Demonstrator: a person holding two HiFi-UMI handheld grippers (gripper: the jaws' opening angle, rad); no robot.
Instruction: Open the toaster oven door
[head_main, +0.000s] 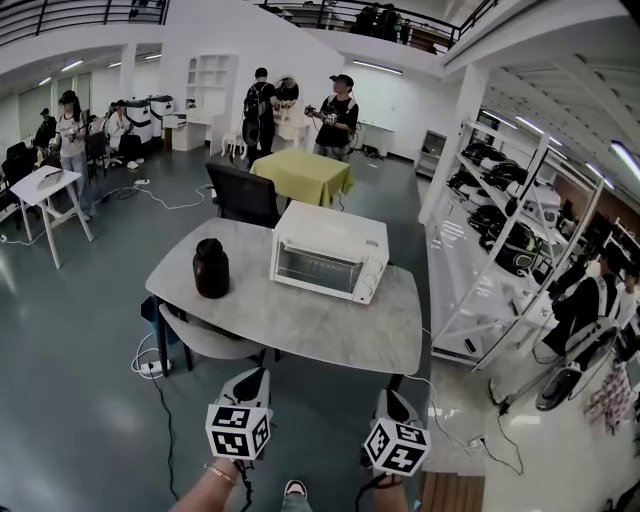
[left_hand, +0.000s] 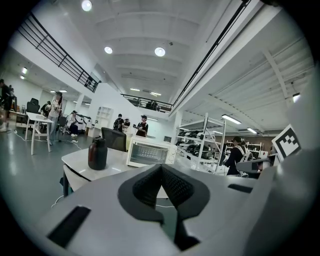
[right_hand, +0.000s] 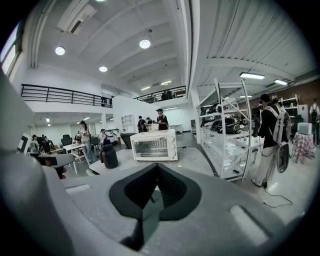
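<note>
**Toaster oven door shut, both grippers clenched and well short of the table**

We see the white toaster oven (head_main: 330, 252) toward the far edge of the grey table (head_main: 300, 325), at 12 o'clock from us. Its glass door is shut and its knob panel sits on the right end of the front. What is inside we cannot tell through the glass.

A dark lidded jar (head_main: 211, 268) stands upright at 9 o'clock of the oven, near it but apart. Its contents are hidden.

The left gripper (head_main: 250, 380) and right gripper (head_main: 393, 400) sit low at 6 o'clock, over the floor, off the table's near edge. In the left gripper view the left gripper (left_hand: 161, 167) has its jaws clenched tip to tip with nothing between them. It is the same for the right gripper (right_hand: 156, 167) in its own view.

- A pale chair (head_main: 205, 338) is tucked under the table at 8 o'clock.
- A black chair (head_main: 243, 195) is at 11 o'clock of the oven.
- A yellow-green covered table (head_main: 302, 175) is at 12 o'clock behind the oven.
- White shelving (head_main: 500, 235) is at 3 o'clock.
- A power strip (head_main: 150, 368) lies on the floor at 8 o'clock.
- People (head_main: 300, 110) stand far off at 12 o'clock.

Any print on the oven is too small to read. The gripper cubes carry only square markers.
</note>
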